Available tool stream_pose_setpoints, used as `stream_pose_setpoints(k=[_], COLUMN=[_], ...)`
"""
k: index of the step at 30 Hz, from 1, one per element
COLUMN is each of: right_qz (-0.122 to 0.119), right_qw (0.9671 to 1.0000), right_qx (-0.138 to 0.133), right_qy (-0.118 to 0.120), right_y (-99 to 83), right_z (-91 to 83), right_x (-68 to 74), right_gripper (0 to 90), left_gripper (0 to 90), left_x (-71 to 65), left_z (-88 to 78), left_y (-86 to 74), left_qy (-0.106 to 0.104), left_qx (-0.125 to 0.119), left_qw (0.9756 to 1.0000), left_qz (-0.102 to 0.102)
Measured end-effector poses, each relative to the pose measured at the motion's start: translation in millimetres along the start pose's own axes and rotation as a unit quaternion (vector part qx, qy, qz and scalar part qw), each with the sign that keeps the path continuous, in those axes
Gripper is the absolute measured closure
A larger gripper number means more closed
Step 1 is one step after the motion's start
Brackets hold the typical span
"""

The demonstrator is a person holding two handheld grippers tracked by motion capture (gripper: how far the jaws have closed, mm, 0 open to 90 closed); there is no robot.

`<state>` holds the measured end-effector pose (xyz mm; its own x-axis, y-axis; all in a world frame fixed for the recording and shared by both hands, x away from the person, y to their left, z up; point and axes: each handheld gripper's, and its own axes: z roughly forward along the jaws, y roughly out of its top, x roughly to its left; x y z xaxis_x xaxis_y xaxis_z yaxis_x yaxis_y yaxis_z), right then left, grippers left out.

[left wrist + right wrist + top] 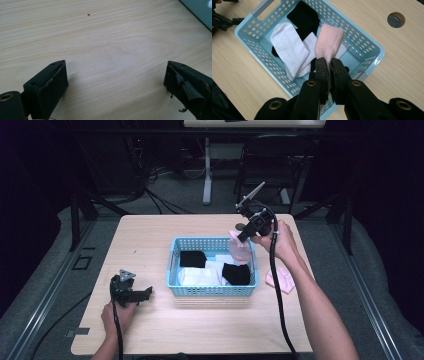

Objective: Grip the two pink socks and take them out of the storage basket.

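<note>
Right gripper [329,62] dangles pink sock [329,42] over basket [372,47] rim.

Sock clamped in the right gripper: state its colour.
Pale pink knit sock, clearest in the right gripper view.

A light blue perforated plastic basket [212,290] sits mid-table [150,240], holding black socks [192,259] and white socks [197,276]. The right gripper [244,237] hangs over the basket's far right corner, a pink knitted sock [329,42] between its fingers [322,72]. Another pink sock [281,280] lies right of the basket. The left gripper [145,293] rests left of it, near the table's front.
</note>
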<state>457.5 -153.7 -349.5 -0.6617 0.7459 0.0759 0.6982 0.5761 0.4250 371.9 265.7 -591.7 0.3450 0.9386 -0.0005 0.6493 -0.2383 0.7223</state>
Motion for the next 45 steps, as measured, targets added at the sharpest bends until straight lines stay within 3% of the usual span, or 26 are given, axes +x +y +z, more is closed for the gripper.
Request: stream_pose_setpoints(k=[14,28,45], right_qz=[0.009,0.048,0.084], right_qw=[0.9997,0.9975,0.9949], right_qx=[-0.017,-0.034,-0.015], right_qy=[-0.015,-0.038,-0.055], right_y=[-4.1,-34.1,-68.2], right_z=[-35.4,-71.9,-67.4], right_x=[-9.5,-42.4,-73.0], right_gripper=[85.7,85.7,85.7], left_gripper=[5.1,5.1,5.1], left_x=[0.0,0.0,-0.1], left_z=[0.0,0.0,-0.1], left_y=[0.0,0.0,0.0], left_qy=[0.000,0.000,0.000], left_qx=[0.000,0.000,0.000], left_qw=[1.0000,1.0000,1.0000], left_qz=[0.000,0.000,0.000])
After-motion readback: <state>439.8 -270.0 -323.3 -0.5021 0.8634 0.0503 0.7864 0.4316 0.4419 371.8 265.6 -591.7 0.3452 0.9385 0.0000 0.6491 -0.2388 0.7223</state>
